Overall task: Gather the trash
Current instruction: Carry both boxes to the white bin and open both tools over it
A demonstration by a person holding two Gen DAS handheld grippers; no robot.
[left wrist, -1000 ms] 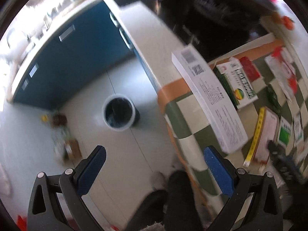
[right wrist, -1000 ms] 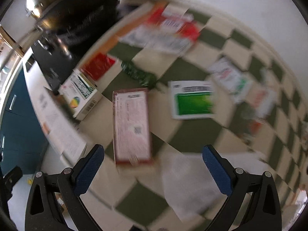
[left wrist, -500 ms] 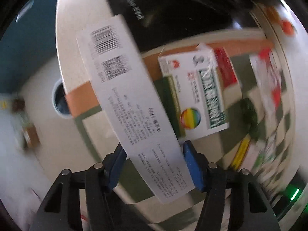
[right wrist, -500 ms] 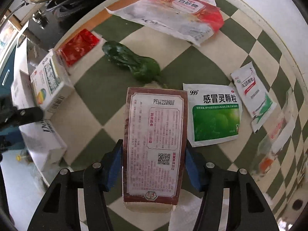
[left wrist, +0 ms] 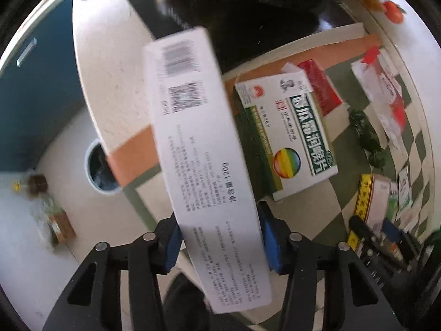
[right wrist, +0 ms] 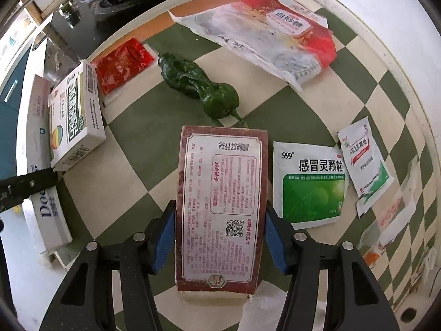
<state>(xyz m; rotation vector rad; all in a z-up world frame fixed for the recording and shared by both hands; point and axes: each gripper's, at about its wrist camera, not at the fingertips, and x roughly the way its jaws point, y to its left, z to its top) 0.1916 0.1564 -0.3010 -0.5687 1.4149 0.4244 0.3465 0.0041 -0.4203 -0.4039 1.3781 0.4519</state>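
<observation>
A long white box with a barcode lies at the left edge of the checkered tablecloth. My left gripper straddles its near end, jaws closing, both blue pads against its sides. In the right wrist view the same white box shows at far left with the left gripper's black finger over it. A red-brown box with a pale label sits between the pads of my right gripper, which is shut on it. A white-rimmed trash bin stands on the floor below the table's edge.
On the cloth lie a green-and-white medicine box, a green pepper, a red sachet, a red-and-white sugar bag, and a green 999 sachet beside a smaller sachet. Blue cabinets line the floor.
Both grippers dropped toward the table and their jaws narrowed from wide open. The left came off the floor view onto the white box; the right closed onto the red-brown box.
</observation>
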